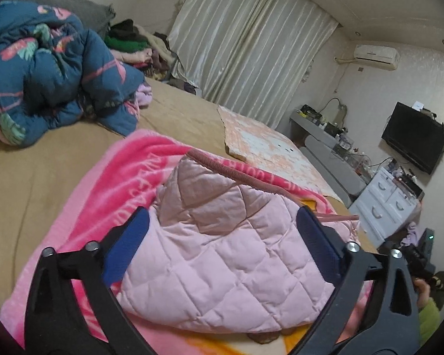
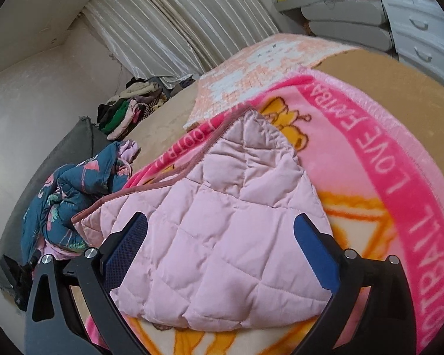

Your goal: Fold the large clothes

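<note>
A pink quilted jacket (image 1: 222, 242) lies folded on a pink blanket (image 1: 118, 183) with white lettering and an orange cartoon print, spread over the tan sheet of a bed (image 1: 38, 171). A darker rose ribbed trim runs along the jacket's far edge.

In the left wrist view, the left gripper (image 1: 222, 245) has its blue-padded fingers (image 1: 127, 248) spread wide apart on either side of the jacket, pressing on nothing. In the right wrist view, the right gripper (image 2: 222, 248) stands the same way, its fingers (image 2: 316, 251) well apart over the jacket (image 2: 219, 236), holding nothing.

A crumpled dark blue floral quilt (image 1: 44, 82) sits further up the bed, and a pile of mixed clothes (image 1: 133, 44) lies beyond it near the pale curtain (image 1: 245, 41). A peach-and-white patterned mat (image 1: 266, 145) lies on the bed's far side. A white drawer unit (image 1: 384, 204) and a dark television (image 1: 414, 136) stand along the wall.
</note>
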